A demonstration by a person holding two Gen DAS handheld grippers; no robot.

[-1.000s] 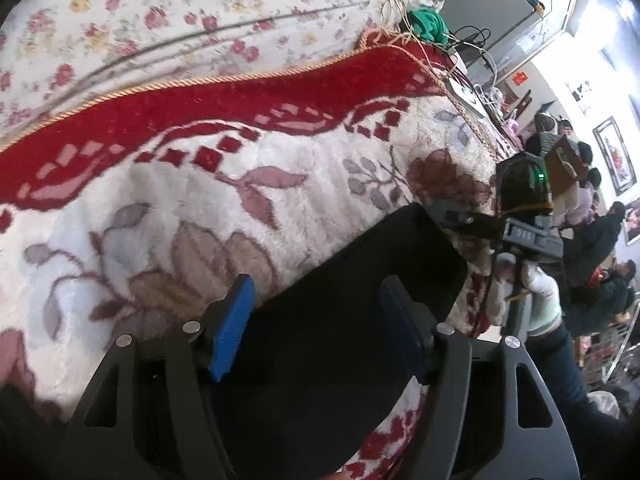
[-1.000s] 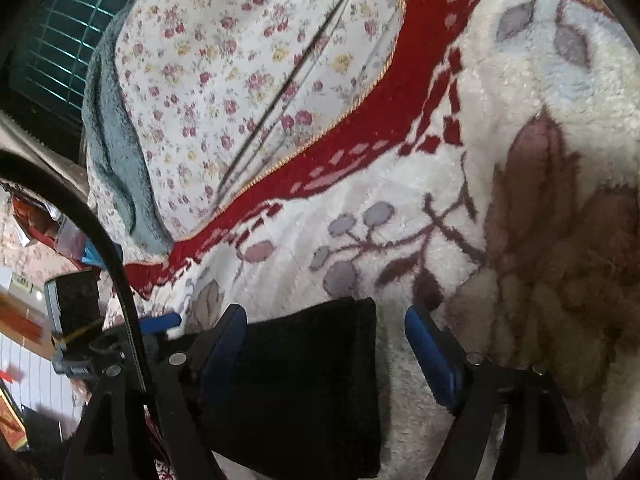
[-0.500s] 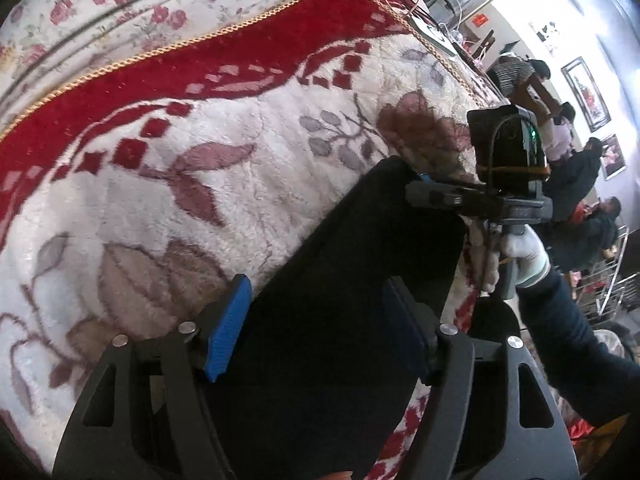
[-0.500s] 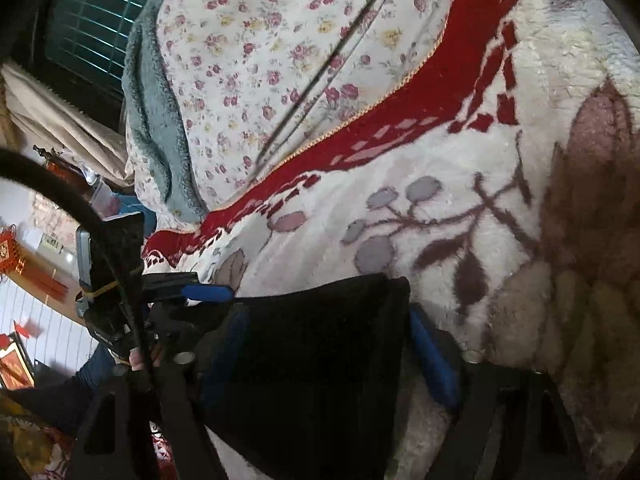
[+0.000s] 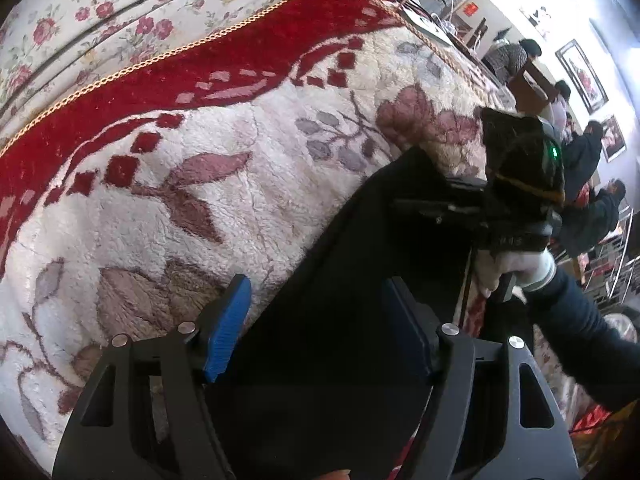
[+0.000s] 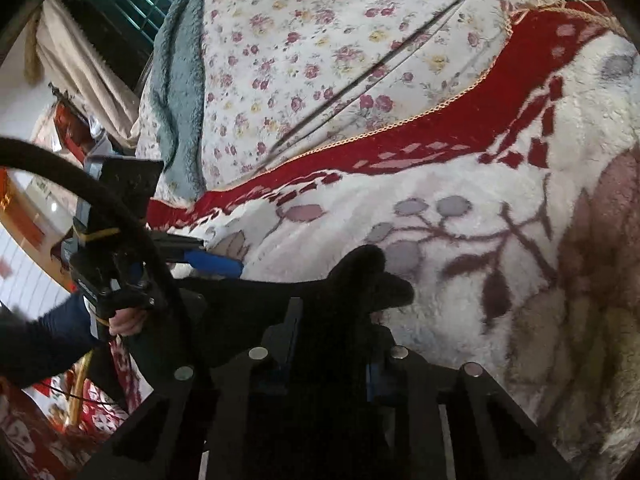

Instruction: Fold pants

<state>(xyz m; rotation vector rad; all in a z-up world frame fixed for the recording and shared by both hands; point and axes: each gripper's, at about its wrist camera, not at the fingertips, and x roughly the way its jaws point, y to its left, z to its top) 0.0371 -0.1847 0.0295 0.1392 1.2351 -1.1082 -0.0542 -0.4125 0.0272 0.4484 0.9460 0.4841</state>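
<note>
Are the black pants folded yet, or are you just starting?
Just starting. The black pants still lie as one flat strip on the fluffy flowered blanket. In hand: the right gripper has just been closing and now pinches a bunched corner of them. The left gripper stands open over the other end, not gripping. Left: grab that end, then make the fold.

A lived-in home, by the look of it, with a bed as the work surface. A plush blanket (image 5: 240, 184) with red border and flower pattern covers the bed, and beyond it lies a rose-print quilt (image 6: 320, 52). Framed pictures (image 5: 580, 76) hang on the wall past the bed's far end, where several people (image 5: 584, 152) sit.
</note>
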